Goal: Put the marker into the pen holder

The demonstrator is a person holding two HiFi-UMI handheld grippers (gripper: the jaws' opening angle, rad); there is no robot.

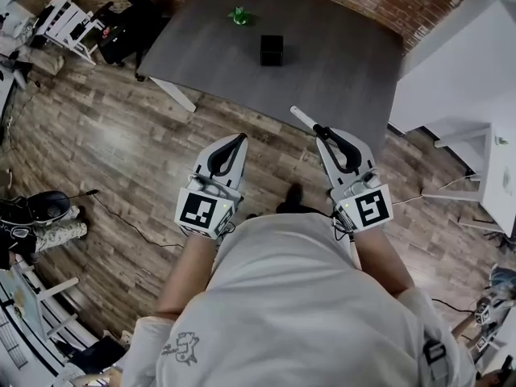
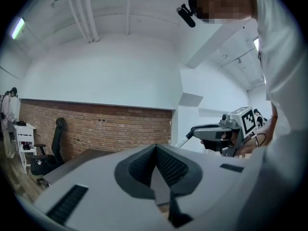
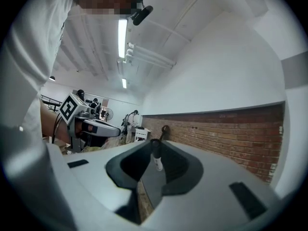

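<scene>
1. Shirt [image 1: 282,297] nearest, just behind both tongs.
2. Right tongs [image 1: 324,132] pinching marker [image 1: 303,119] (white end forward), level, probably for carrying.
3. Left tongs [image 1: 240,139] pressed together, empty, likely spare.
4. Holder [image 1: 272,49] well ahead, upright on table [image 1: 347,63].

— What's the green thing [image 1: 239,16] on the table [image 1: 339,71], past the pen holder [image 1: 272,50]?
— Too small to tell. The table's far edge is cut off; the marker [image 1: 302,119] hides its back end inside the right gripper [image 1: 322,131].
</scene>
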